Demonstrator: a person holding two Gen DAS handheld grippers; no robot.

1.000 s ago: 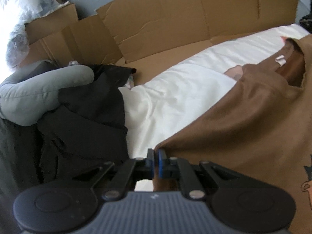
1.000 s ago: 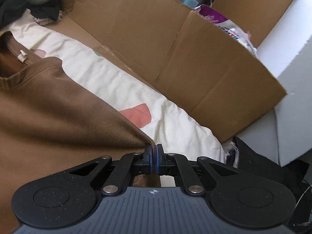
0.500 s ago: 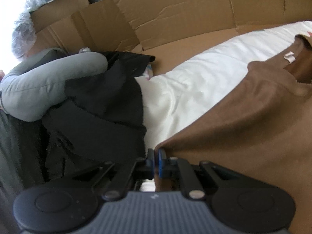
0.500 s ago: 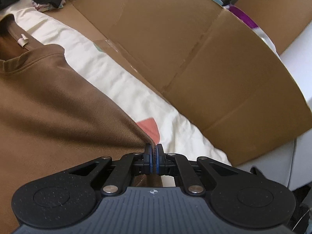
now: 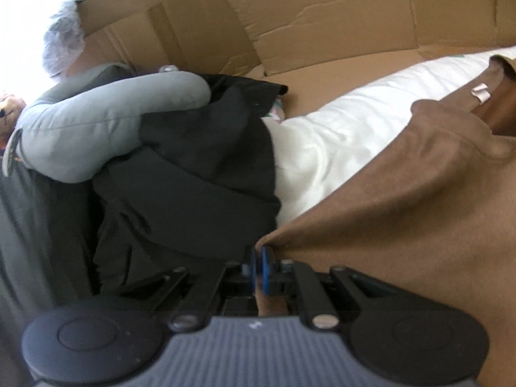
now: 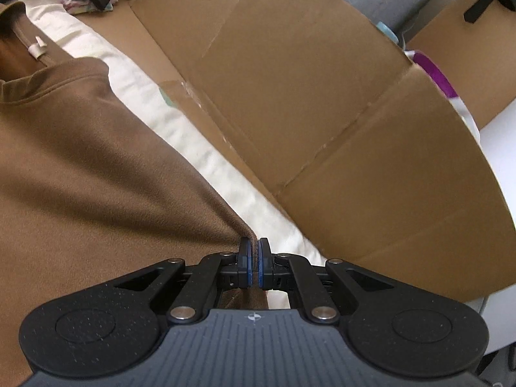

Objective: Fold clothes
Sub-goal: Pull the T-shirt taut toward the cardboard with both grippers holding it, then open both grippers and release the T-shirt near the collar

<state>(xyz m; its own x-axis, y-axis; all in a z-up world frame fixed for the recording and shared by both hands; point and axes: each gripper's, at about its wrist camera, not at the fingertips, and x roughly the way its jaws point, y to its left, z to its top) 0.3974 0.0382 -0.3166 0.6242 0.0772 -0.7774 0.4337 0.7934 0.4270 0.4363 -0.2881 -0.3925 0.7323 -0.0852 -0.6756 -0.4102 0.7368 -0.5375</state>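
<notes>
In the left wrist view the left gripper (image 5: 260,254) has its jaws pinched tight on a corner of the brown sweatshirt (image 5: 403,206), which spreads smooth toward 3 o'clock, its collar and white neck tag at 2 o'clock, over a white sheet (image 5: 325,142), with black clothes (image 5: 200,174) and a grey cushion (image 5: 106,119) at 10 o'clock and cardboard (image 5: 322,13) at 12. In the right wrist view the right gripper (image 6: 253,253) is likewise clamped on another sweatshirt (image 6: 96,174) corner, the cloth stretching toward 9 o'clock, the sheet (image 6: 180,119) running toward 11 and a cardboard wall (image 6: 322,113) filling 12 to 3 o'clock.
</notes>
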